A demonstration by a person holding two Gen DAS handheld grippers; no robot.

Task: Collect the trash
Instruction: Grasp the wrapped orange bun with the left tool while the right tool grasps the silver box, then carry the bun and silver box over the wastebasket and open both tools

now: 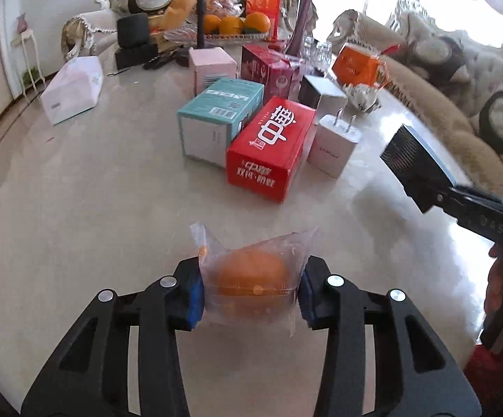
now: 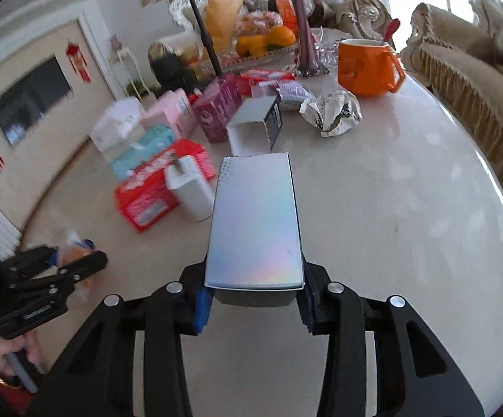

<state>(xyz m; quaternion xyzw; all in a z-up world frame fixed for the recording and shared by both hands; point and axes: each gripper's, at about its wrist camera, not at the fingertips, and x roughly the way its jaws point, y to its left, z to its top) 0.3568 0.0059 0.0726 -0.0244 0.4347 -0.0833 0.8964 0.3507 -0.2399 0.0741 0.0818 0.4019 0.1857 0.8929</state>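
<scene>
My left gripper (image 1: pixel 251 292) is shut on a clear plastic bag with an orange thing inside (image 1: pixel 251 278), held above the pale table (image 1: pixel 77 208). It also shows in the right wrist view (image 2: pixel 74 260) at the left. My right gripper (image 2: pixel 254 299) is shut on a silver holographic box (image 2: pixel 254 222), held above the table (image 2: pixel 390 208). That box also shows in the left wrist view (image 1: pixel 414 160) at the right. A crumpled wrapper (image 2: pixel 331 113) lies near the orange mug (image 2: pixel 366 67).
A red box (image 1: pixel 268 149), a teal box (image 1: pixel 220 118), a white charger (image 1: pixel 334 142), pink and maroon boxes (image 1: pixel 268 69), an open grey box (image 2: pixel 254 125) and a white carton (image 1: pixel 72 88) stand mid-table. A fruit tray (image 1: pixel 216 34) sits at the back. A sofa (image 2: pixel 467 80) is to the right.
</scene>
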